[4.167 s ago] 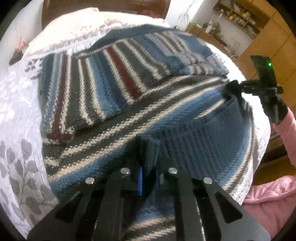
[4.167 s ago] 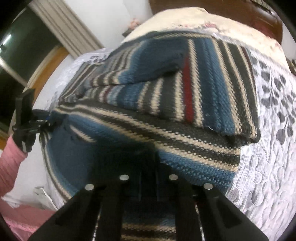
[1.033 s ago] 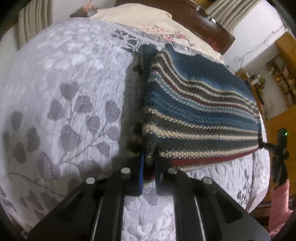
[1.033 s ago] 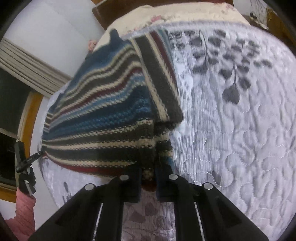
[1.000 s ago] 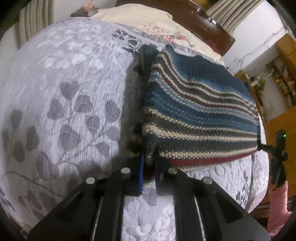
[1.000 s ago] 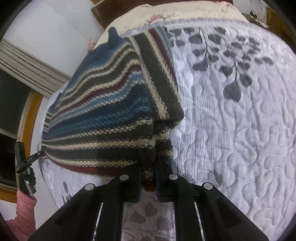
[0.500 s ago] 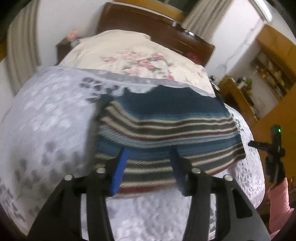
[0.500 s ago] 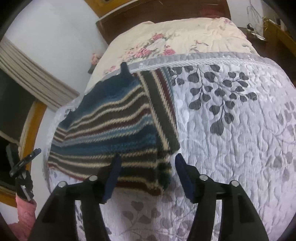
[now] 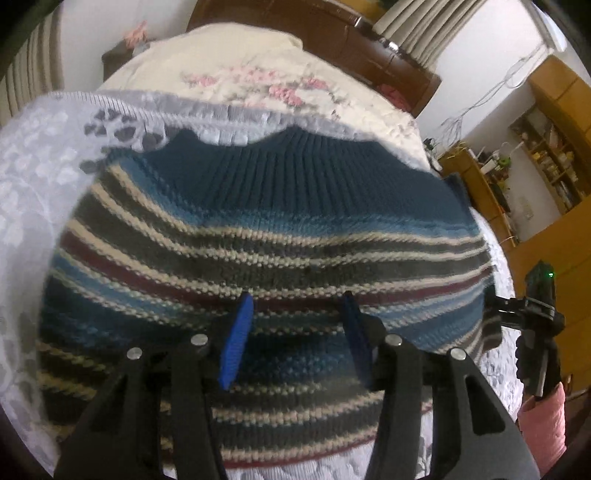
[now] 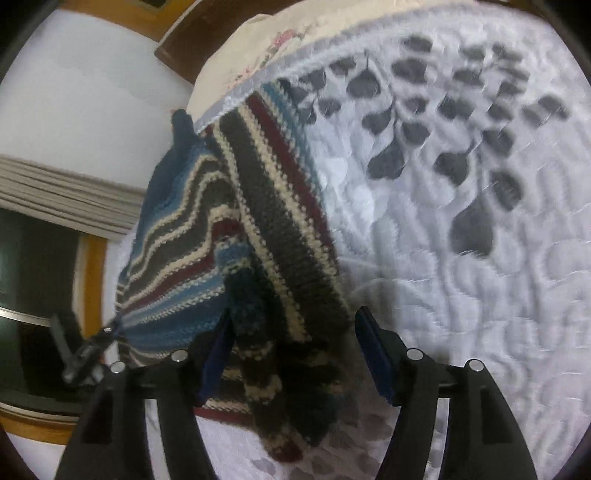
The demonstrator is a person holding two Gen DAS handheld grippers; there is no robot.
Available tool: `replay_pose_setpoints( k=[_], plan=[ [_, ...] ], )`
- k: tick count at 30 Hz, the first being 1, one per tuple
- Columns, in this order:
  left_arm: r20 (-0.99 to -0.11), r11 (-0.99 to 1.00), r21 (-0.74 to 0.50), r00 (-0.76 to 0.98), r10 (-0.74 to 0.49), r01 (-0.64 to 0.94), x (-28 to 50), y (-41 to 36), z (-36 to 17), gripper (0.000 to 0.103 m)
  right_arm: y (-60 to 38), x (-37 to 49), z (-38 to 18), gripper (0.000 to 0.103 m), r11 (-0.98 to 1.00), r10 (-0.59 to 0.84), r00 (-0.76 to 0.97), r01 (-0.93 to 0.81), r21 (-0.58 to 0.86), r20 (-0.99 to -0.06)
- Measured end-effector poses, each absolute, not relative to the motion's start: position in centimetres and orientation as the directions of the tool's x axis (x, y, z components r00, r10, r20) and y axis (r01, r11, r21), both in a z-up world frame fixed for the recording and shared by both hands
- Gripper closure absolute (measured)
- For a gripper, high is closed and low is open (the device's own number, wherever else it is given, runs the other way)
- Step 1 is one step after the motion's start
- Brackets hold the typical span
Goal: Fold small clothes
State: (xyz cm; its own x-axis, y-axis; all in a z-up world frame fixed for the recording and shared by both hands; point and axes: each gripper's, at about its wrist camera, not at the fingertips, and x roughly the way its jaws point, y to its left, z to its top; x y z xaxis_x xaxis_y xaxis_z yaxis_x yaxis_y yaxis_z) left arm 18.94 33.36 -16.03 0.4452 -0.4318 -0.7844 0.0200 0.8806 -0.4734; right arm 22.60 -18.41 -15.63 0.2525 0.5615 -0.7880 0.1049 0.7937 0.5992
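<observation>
The striped sweater (image 9: 266, 251) lies folded on the bed, on a white quilt (image 10: 480, 258) with grey leaf prints. In the left wrist view it fills the centre of the picture: a dark blue ribbed band is at 12 o'clock, and below it there are stripes of blue, grey, cream and dark red down to 6 o'clock. In the right wrist view the same sweater occupies the left half, from 11 o'clock to 6 o'clock, and one folded edge with a dark grey band runs diagonally along its right side.

The left gripper (image 9: 295, 339) is above the near part of the sweater. Its jaws are spread apart, with blue pads (image 9: 236, 339), and nothing is between them except the knit seen behind. The right gripper (image 10: 291, 358) is at the near corner of the sweater. Its jaws are also released and wide, and the dark corner of the fabric is seen in the gap; I cannot tell if it touches them.

Beyond the quilt, at 12 o'clock, is a cream floral bedcover (image 9: 240, 74), then a dark wooden headboard (image 9: 332, 33). At 3 o'clock in the left view, a pink sleeve (image 9: 543, 424) is visible.
</observation>
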Motion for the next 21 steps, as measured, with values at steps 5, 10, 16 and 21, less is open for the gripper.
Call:
replay_pose_setpoints(
  k=[5, 10, 16, 21],
  plan=[
    [-0.786, 0.872, -0.489, 0.43, -0.444, 0.005, 19.4, 33.5, -17.2, 0.053, -17.6, 22.8, -15.4, 0.058, 0.794, 0.57, 0.252, 0.074, 0.603, -0.782],
    [-0.793, 0.878, -0.478, 0.42, -0.441, 0.021, 19.7, 33.3, -17.3, 0.052, -17.8, 21.5, -13.0, 0.069, 0.794, 0.571, 0.322, 0.019, 0.608, -0.755],
    [-0.801, 0.886, -0.463, 0.413, -0.433, 0.032, 19.9, 33.0, -17.6, 0.051, -17.9, 21.3, -15.5, 0.069, 0.789, 0.563, 0.295, 0.085, 0.608, -0.772],
    [-0.796, 0.88, -0.473, 0.413, -0.443, 0.033, 20.0, 33.1, -17.8, 0.05, -18.3, 21.1, -16.5, 0.069, 0.758, 0.59, 0.304, 0.111, 0.642, -0.748]
  ],
)
